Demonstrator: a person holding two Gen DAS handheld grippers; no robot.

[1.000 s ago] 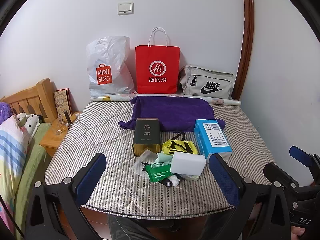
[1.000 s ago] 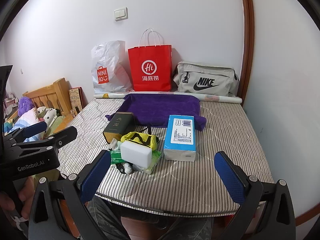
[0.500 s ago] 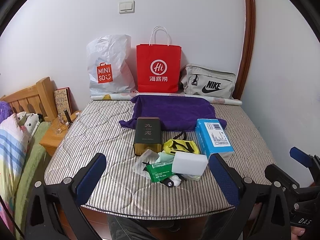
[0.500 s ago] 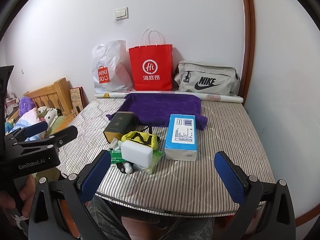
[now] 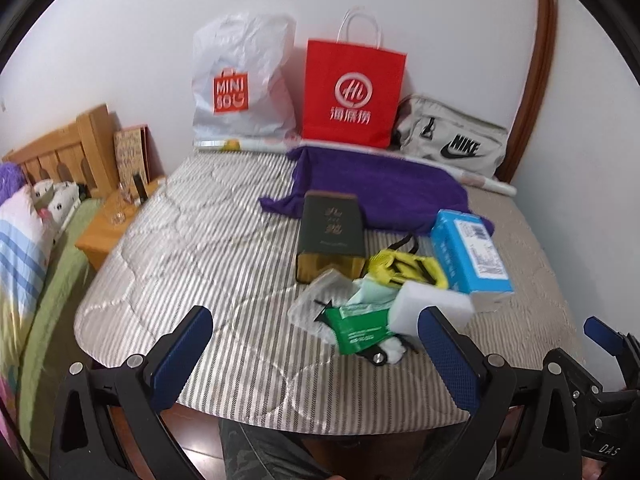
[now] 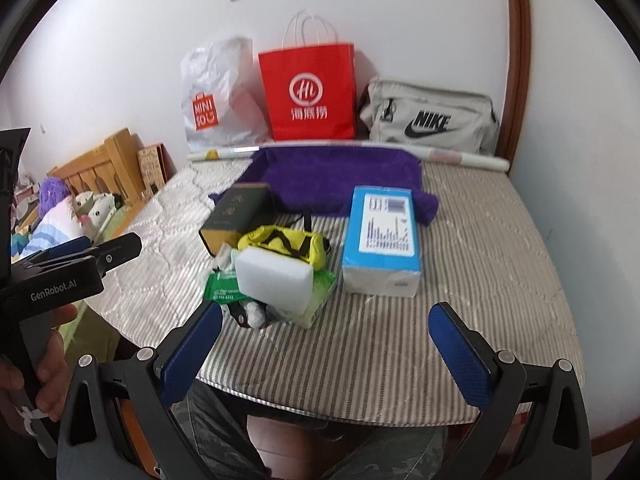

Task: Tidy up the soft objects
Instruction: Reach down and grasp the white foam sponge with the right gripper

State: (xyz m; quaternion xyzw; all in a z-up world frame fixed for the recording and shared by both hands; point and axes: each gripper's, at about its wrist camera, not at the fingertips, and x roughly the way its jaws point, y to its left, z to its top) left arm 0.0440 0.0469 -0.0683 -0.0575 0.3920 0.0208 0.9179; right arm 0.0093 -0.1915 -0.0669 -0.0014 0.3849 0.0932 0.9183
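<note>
We see the white sponge [image 6: 274, 276] atop a pile near the striped mattress's [image 6: 460, 280] front edge, yellow pouch [image 6: 288, 242] behind, blue tissue pack [image 6: 382, 236] just beside, our left gripper [image 5: 316, 356] and right gripper [image 6: 326, 344] both spread wide, empty.

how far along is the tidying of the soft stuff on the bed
Nothing looks sorted yet. The white sponge, yellow pouch, green packet and blue tissue pack sit clustered on the mattress in front of the purple towel. The left gripper and right gripper are open and empty, so all of it remains.
</note>
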